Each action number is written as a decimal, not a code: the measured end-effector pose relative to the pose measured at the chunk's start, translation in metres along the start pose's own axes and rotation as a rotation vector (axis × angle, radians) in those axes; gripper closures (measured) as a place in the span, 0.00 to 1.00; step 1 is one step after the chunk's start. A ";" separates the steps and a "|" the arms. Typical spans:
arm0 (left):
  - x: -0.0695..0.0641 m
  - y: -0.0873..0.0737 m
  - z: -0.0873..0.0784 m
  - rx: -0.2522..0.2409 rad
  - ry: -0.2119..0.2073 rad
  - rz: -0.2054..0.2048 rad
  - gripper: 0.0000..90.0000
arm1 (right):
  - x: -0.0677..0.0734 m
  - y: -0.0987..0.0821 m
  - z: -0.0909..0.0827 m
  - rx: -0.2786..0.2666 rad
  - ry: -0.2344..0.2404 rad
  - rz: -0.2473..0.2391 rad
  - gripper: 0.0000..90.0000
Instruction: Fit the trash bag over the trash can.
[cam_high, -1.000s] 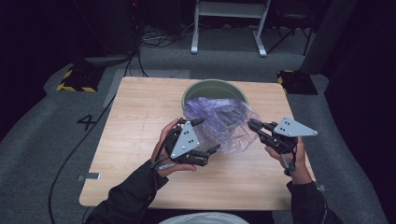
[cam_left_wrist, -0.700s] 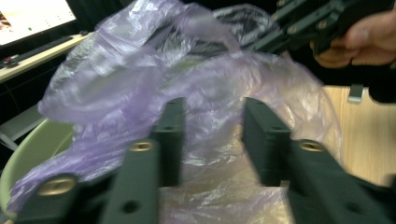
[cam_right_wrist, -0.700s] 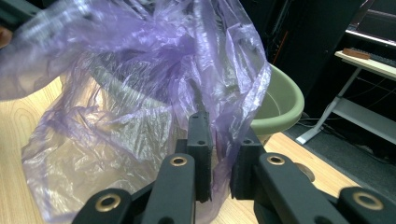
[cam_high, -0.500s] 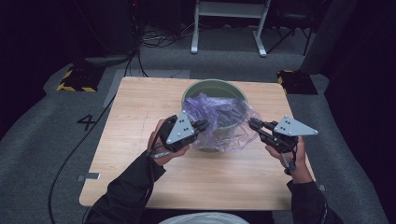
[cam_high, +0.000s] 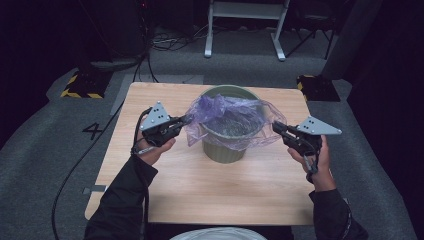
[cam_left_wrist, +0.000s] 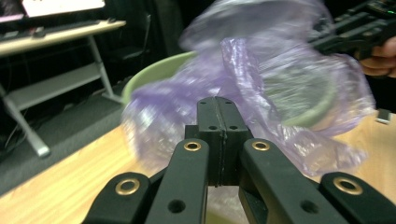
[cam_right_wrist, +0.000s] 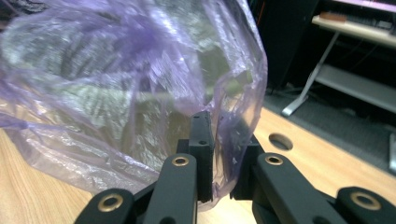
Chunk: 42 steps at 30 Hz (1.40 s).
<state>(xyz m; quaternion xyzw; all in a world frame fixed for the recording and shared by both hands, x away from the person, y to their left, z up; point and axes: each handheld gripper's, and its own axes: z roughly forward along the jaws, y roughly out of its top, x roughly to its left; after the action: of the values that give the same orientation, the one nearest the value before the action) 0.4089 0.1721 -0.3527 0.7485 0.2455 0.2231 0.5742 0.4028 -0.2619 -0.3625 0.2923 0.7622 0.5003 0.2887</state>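
A round green bin stands mid-table, with a thin purple plastic bag spread across its mouth. My left gripper is shut on the bag's left edge, just left of the rim. My right gripper pinches the bag's right edge beside the bin. In the left gripper view the jaws are pressed together on the film, with the bag billowing over the bin rim and the other gripper beyond. In the right gripper view the bag runs down between my jaws.
The wooden table has bare room in front of and beside the bin, and a round hole near its right side. A white metal frame stands behind. Yellow-black blocks and cables lie on the floor.
My left gripper has drawn the bag's left edge outward to the left. The bag, bunched near the bin's front before, now stretches over its mouth. The right gripper has barely moved.
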 end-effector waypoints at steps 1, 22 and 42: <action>0.003 -0.002 0.001 0.009 0.009 -0.006 1.00 | -0.002 -0.001 0.002 0.014 -0.002 0.006 0.92; 0.041 -0.026 0.027 0.107 0.112 -0.057 0.87 | -0.010 -0.015 0.004 0.014 -0.002 -0.018 0.33; 0.041 -0.027 -0.049 0.084 0.157 -0.064 0.17 | 0.005 0.019 -0.020 -0.120 0.009 -0.085 0.36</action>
<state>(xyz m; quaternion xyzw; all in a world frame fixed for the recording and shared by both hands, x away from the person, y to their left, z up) 0.4076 0.2403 -0.3654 0.7439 0.3226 0.2523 0.5281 0.3879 -0.2644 -0.3384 0.2396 0.7439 0.5337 0.3232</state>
